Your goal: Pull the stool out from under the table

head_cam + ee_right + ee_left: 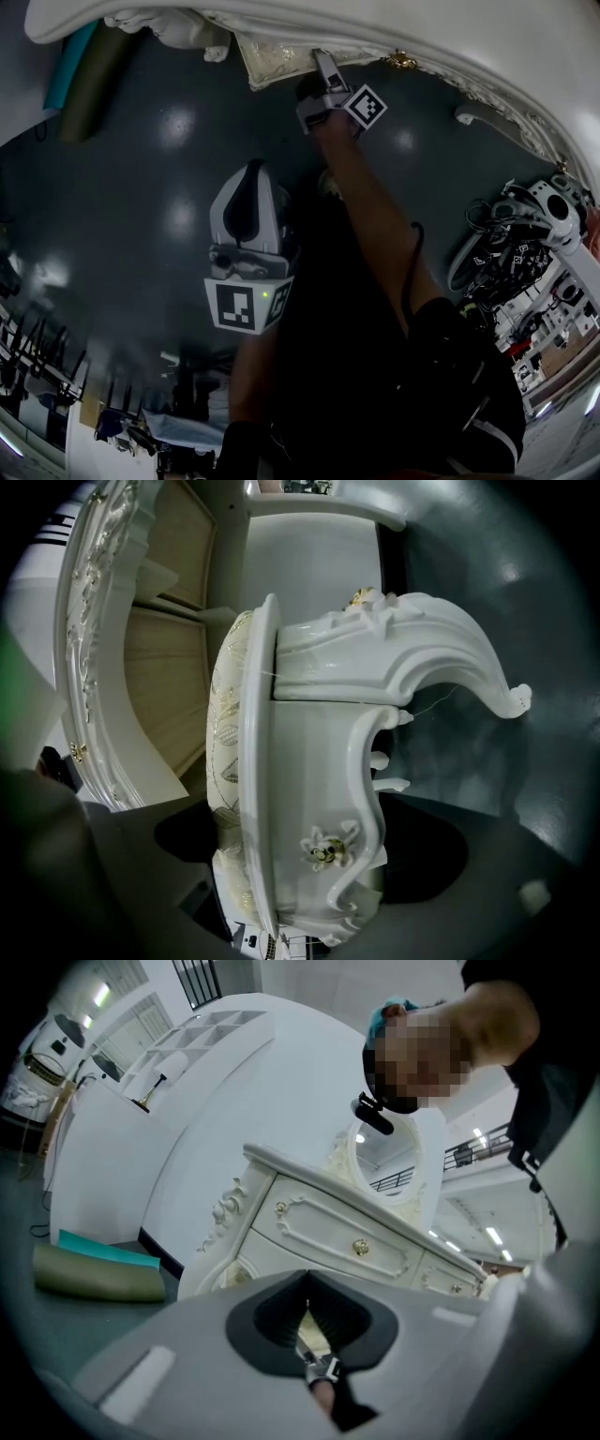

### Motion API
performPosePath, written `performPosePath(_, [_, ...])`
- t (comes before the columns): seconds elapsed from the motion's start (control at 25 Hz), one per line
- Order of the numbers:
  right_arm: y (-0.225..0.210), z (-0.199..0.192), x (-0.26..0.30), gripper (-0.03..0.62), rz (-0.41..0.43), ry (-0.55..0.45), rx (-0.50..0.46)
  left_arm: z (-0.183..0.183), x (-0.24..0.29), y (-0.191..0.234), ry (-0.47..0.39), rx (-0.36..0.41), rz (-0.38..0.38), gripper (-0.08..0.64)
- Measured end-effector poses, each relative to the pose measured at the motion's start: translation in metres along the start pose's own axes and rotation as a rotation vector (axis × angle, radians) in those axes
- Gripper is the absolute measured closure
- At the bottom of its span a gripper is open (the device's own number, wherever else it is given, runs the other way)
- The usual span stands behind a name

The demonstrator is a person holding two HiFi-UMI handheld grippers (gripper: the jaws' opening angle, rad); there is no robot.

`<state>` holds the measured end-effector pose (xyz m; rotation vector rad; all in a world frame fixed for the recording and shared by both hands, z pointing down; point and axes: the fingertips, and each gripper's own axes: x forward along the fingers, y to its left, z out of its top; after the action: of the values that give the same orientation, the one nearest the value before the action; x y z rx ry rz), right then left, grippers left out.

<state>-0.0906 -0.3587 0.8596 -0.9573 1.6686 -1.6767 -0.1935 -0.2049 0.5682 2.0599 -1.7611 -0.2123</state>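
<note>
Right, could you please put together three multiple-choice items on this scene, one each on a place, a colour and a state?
1. What stands between the jaws of the right tool?
A) nothing at all
B) the seat edge of the white carved stool with the leaf-patterned cushion
C) a folded cloth

2. What colour is the centre of the small flower ornament on that stool's apron?
A) gold
B) red
C) blue

3. How is the left tool?
A) clamped on a stool leg
B) wide open around a cup
C) jaws together, empty, above the dark glossy floor

Answers:
1 B, the right gripper view shows the seat edge in the gap.
2 A, the centre glints gold among white petals.
3 C, the left gripper view shows nothing between its closed jaws.
</note>
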Motion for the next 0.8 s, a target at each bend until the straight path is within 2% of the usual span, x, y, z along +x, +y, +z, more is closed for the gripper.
performPosePath(0.2, [0.001, -0.005, -0.016, 0.08, 0.012, 0.013, 0.004, 0.0, -0.008, -0.004, 0.008, -0.005, 0.0, 0.551])
performPosePath(0.56, [-0.003, -0.024, -0.077, 0.078, 0.02, 0.03, 0.011, 0.004, -0.03, -0.012, 0.038, -0.006, 0.015, 0.551])
performPosePath(0.8, [-0.009, -0.041, -0.127, 0.078, 0.016, 0.028, 0.019, 0.008, -0.051, -0.026, 0.052, 0.0, -0.011, 0.551])
